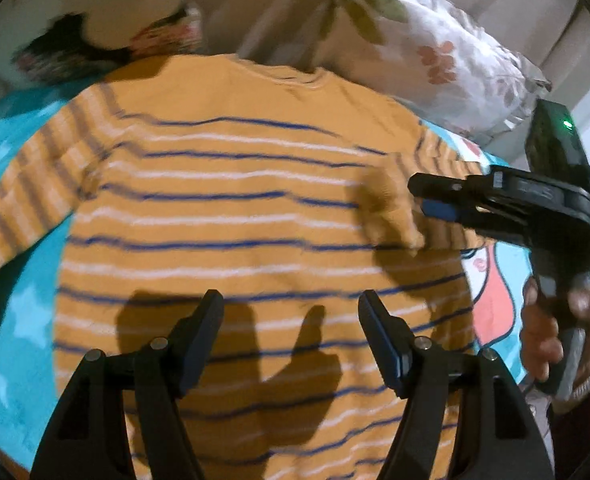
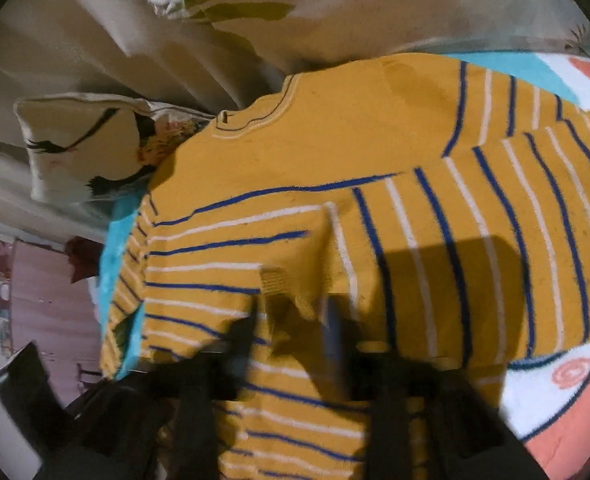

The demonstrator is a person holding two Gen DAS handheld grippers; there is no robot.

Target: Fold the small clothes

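**Sleeve fold in progress on a striped sweater**

A mustard sweater (image 1: 231,216) with blue and white stripes is shown spread flat on a turquoise blanket (image 1: 11,320) on a bed, filling the centre of the left wrist view, its neckline toward the top of the frame. A floral pillow (image 1: 427,48) lies at the upper right.

The right claw (image 1: 423,200) enters from the right edge of that view, its jaws drawn nearly together beside the cuff (image 1: 391,208), which is raised over the body of the sweater. In the right wrist view the cuff (image 2: 291,292) lies just ahead of the blurred fingers; whether the knit is actually pinched cannot be told. The left claw (image 1: 291,312) is held above the lower centre of the sweater, jaws wide apart, holding nothing.

The step in hand is judged to be the first fold: the sleeve at the right of the frame is being laid across the body. The other sleeve (image 1: 19,208) is seen spread at the left of the frame, not yet folded. The next move would call for the cuff to be set flat on the stripes, after which the spread sleeve would be taken by the left claw.
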